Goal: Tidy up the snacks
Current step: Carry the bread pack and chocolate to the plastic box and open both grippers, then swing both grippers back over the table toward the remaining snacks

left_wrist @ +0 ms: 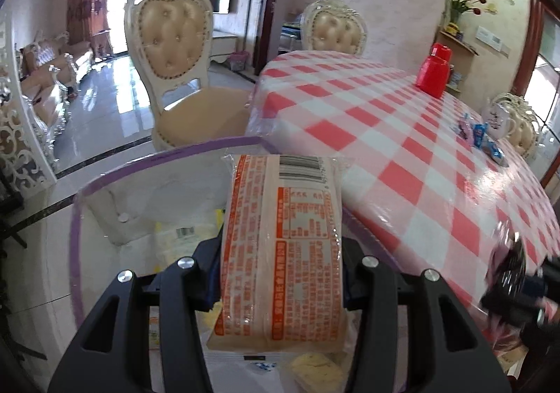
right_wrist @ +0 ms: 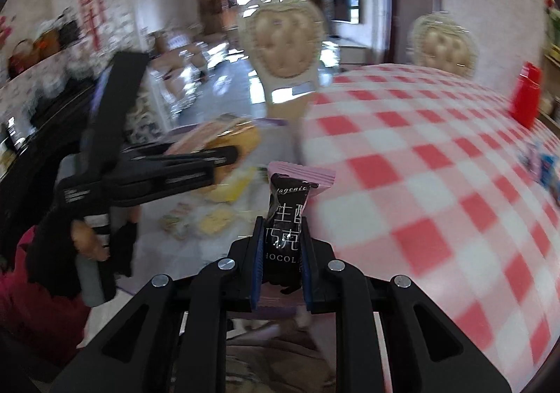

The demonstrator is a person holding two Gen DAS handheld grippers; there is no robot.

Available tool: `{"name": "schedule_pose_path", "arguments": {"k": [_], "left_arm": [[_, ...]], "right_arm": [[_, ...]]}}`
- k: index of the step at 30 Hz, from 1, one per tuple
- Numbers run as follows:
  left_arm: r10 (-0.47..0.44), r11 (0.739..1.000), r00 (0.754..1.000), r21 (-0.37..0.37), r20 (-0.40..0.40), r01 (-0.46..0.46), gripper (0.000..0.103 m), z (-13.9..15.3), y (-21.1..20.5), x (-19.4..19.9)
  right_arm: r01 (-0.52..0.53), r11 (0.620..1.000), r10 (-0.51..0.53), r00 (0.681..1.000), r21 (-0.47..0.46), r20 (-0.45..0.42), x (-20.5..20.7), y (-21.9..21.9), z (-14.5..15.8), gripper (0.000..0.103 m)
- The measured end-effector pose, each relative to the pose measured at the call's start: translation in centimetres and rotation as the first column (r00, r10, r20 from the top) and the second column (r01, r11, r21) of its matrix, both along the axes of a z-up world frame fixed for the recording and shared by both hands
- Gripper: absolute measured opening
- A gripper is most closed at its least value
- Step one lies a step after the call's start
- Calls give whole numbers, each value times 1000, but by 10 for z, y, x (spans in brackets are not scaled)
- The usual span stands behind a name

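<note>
Two snacks are held above the counter (left_wrist: 385, 133). An orange-printed cake packet (left_wrist: 283, 249) is clamped by the left hand-held gripper (left_wrist: 280, 274). A black chocolate packet (right_wrist: 285, 221) is pinched by the right hand-held gripper (right_wrist: 281, 253).

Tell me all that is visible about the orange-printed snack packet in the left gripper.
The snack packet is a soft, sealed plastic pouch, pale peach, printed in orange with dense text, a nutrition table and a barcode near its far end. It looks plump and unopened. The left gripper is shut on it, pads pressing its two long sides, so it points forward, printed back up. It is held above a clear bin with a purple rim, which already holds other snacks, beside the checked table.
</note>
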State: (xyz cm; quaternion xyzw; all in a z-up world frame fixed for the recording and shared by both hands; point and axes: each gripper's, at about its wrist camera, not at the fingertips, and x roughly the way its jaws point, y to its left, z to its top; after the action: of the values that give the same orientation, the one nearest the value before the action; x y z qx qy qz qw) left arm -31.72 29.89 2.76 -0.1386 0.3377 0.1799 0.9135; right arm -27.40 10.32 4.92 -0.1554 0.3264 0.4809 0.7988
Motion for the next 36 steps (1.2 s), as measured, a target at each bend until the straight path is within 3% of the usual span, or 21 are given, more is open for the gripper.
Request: {"name": "schedule_pose_path", "arguments": {"k": [4,7,8,10,14,19,21,23,25,27,29,31,33,36], "left_arm": [[47,999,999,11,-20,-46,50,2,10,-4],[104,994,994,36,-23,-104,66,8,20,-9],[140,989,990,49,-14,-139,79,12,24,-12],[177,981,984,77,-4,-177,81,16,26,-15],[204,972,979,126,-13,-201,92,18,23,-12],[168,973,985,169,-40,-159,94,18,6,1],[148,977,988,165,-53,-138,94,20,-5,10],[80,992,996,100,-45,-75,97,26,-26,26],[-17,1000,999,-4,-27,16,100,31,-46,45],[-145,977,989,-159,7,144,101,35,-80,83],[-222,946,975,-237,22,221,101,36,-111,119],[-277,929,960,-247,34,277,101,35,-150,166],[-286,932,958,-224,29,285,101,31,-181,208],[-310,928,950,-209,18,307,101,17,-227,274]], "right_arm": [[-104,994,104,994,-17,-24,-18,25,-8,19],[-176,984,176,983,-12,-46,-29,34,-12,23],[-188,982,187,981,-7,-49,-32,35,-13,26],[-189,982,189,981,2,-41,-34,33,-11,30],[-129,991,130,990,38,-45,-22,17,-5,43],[14,997,-12,1000,80,-18,5,-26,4,58],[87,992,-87,996,89,-11,22,-49,5,71],[194,977,-195,981,87,-2,44,-78,4,76],[332,940,-333,943,76,6,71,-115,1,79],[451,889,-452,892,72,-5,95,-152,-2,83],[555,828,-553,832,82,-41,120,-191,-4,84],[658,746,-654,753,99,-78,148,-239,-6,86],[718,686,-713,696,120,-87,169,-273,-5,87],[812,570,-800,583,122,-141,212,-326,-11,87]]}}
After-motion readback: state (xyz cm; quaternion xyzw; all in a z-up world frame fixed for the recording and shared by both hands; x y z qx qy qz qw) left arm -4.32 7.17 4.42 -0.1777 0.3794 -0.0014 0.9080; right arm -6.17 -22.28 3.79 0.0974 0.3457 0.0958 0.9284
